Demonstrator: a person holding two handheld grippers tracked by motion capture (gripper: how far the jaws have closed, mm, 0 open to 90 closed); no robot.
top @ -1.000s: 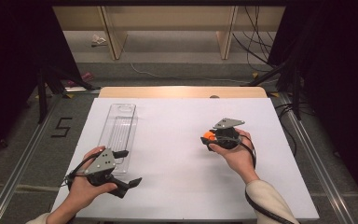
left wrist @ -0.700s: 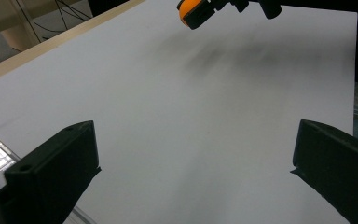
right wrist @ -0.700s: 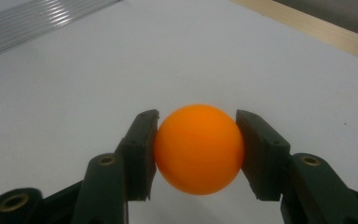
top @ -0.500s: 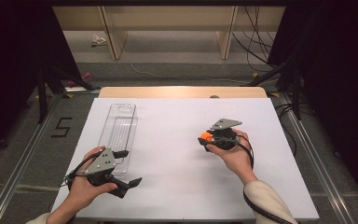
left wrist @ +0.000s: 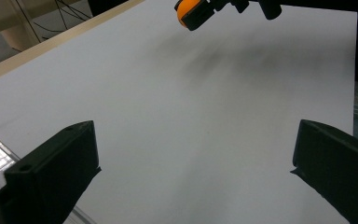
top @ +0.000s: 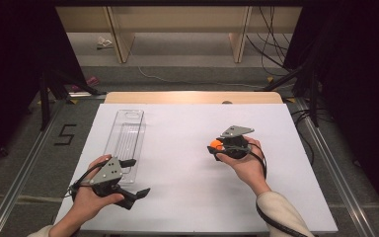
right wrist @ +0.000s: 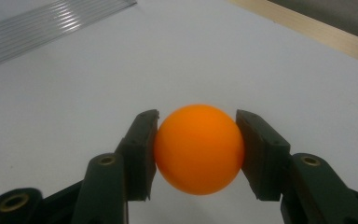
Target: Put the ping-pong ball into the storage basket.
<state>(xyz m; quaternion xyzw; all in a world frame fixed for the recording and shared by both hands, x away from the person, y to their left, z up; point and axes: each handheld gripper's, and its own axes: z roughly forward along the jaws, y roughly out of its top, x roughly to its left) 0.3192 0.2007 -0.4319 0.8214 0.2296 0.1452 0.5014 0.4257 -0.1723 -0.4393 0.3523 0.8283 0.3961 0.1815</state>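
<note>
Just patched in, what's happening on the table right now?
A person holds a claw in each hand over a white table. The right claw is clamped on an orange ball, held just above the surface. The left claw is open with nothing in it, beside the near end of a clear plastic tray.

the orange ball [left wrist: 189, 10] is cut off by the top edge.

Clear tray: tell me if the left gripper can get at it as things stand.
Probably yes. The left gripper has its jaws wide open with nothing between them, and it sits right beside the near end of the clear tray, with only bare white table around it.
</note>
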